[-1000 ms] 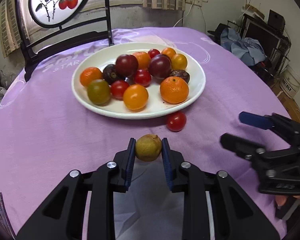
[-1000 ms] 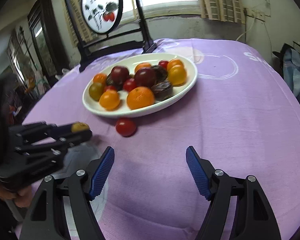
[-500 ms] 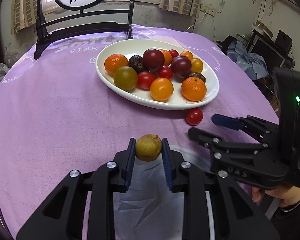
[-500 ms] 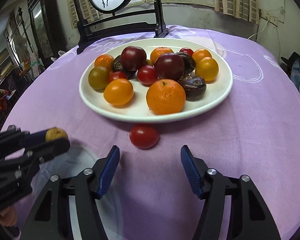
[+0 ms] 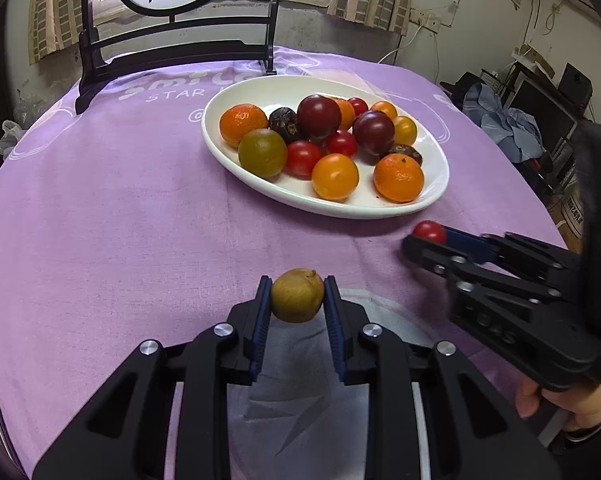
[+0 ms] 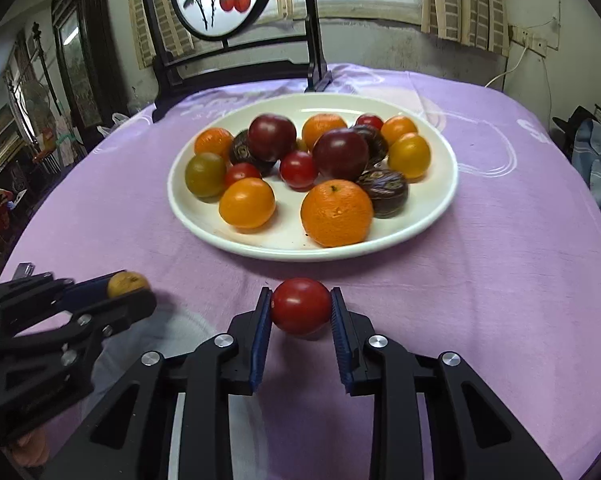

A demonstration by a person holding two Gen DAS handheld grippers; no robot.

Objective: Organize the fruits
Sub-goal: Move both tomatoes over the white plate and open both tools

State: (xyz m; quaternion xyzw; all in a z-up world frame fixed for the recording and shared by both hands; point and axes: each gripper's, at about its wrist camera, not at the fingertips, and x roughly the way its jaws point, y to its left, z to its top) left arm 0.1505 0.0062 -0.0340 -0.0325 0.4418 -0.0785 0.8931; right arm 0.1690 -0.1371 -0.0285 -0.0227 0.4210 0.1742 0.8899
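Since before, the right gripper [image 6: 301,312] closes its fingers on the small red tomato [image 6: 301,306] near the white oval plate [image 6: 432,216] rim; the left gripper [image 5: 296,300] still clamps the yellow-green round fruit [image 5: 297,295] above the purple-clothed surface [image 5: 120,220].

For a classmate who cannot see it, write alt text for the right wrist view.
The right gripper has its blue-padded jaws closed on a red tomato on the purple tablecloth, just in front of a white plate heaped with fruit. At left, the left gripper holds a small yellow-green fruit.
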